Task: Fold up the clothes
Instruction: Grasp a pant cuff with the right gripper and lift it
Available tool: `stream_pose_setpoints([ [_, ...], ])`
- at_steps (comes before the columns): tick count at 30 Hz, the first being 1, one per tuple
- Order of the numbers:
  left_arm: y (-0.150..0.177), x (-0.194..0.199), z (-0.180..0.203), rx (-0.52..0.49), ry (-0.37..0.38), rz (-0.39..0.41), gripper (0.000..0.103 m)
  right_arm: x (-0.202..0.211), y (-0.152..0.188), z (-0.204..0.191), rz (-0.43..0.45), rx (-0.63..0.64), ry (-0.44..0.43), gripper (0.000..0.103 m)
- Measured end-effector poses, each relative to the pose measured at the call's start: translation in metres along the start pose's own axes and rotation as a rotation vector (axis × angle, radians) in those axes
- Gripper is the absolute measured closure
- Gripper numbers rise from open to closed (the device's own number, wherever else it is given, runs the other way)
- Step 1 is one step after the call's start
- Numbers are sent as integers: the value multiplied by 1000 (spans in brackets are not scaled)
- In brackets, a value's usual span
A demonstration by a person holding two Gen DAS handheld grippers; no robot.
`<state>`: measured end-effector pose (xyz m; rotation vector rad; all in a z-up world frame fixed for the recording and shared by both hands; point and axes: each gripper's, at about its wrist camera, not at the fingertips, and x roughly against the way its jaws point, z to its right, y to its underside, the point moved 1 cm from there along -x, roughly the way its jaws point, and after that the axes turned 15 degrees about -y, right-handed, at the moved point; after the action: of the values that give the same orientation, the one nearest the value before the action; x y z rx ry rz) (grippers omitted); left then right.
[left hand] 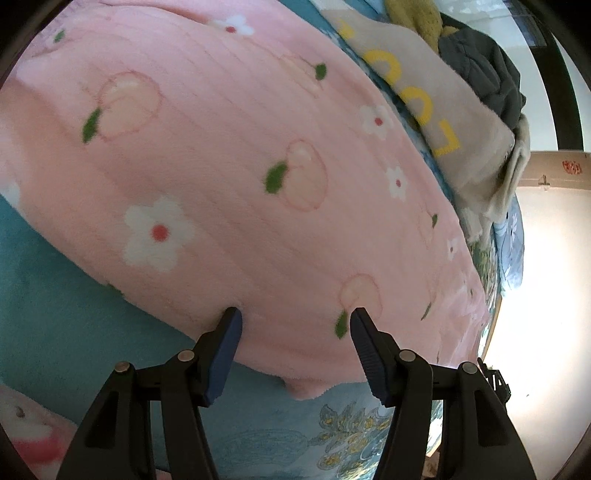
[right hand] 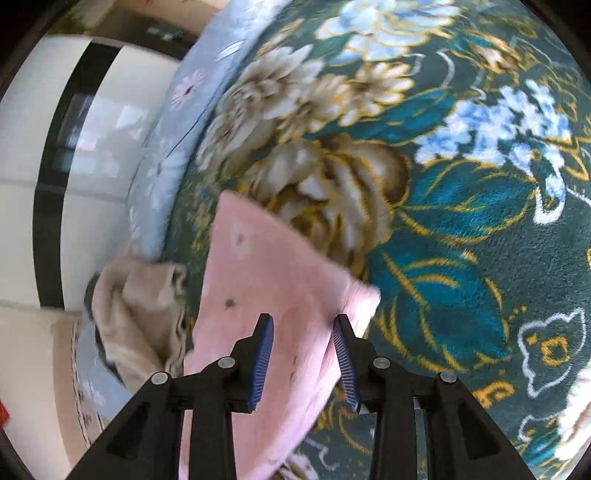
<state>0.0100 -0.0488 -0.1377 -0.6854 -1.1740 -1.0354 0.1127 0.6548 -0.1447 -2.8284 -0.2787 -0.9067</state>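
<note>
A pink fleece garment (left hand: pixel 221 155) with peaches and white flowers lies spread on the teal floral blanket (left hand: pixel 55 314). My left gripper (left hand: pixel 295 321) is open, its fingertips over the garment's near edge, nothing held. In the right wrist view a corner of the same pink garment (right hand: pixel 266 266) lies on the blanket (right hand: pixel 461 240). My right gripper (right hand: pixel 303 325) is open with the pink fabric passing between and under its fingers, the jaws apart and not clamped.
A beige towel with yellow letters (left hand: pixel 424 96), a dark grey garment (left hand: pixel 480 66) and a yellow cloth (left hand: pixel 413 18) are piled at the far side. A crumpled beige cloth (right hand: pixel 136 306) lies at the bed edge beside a light blue quilt (right hand: pixel 177 122). Another pink item (left hand: pixel 29 432) is at lower left.
</note>
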Motion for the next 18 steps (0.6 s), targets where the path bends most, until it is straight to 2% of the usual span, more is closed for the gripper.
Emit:
stream_pose_setpoints([
  [2,0,4,-3,6,5,19,41,-5,-5,-5,-4,-7,13,75],
  [3,-1,6,-4,7,7,26,41,-8,-7,-13,-19,11,18,91],
  [4,-1,8,-5,8,8,32,41,-8,-7,-24,-38,31,-24,96],
  [5,-1,10,-6,9,10,39,41,-8,-7,-35,-57,49,-89,96],
  [7,-1,12,-9,12,8,44,41,6,-5,-58,-69,77,-364,96],
  [8,-2,11,-10,14,6,41,41,13,-5,-64,-54,116,-393,96],
  [9,-2,11,-12,17,4,38,41,20,-5,-67,-37,161,-379,96],
  [11,-3,9,-14,18,-3,31,41,8,-7,-45,-75,160,-181,96],
  [13,-3,9,-16,8,-11,29,41,-2,-9,-19,-97,126,-45,96],
  [15,-3,11,-19,2,-15,31,41,-4,-11,4,-89,66,-11,96],
  [18,-5,12,-26,17,-7,32,41,-1,-13,16,-75,23,-13,93],
])
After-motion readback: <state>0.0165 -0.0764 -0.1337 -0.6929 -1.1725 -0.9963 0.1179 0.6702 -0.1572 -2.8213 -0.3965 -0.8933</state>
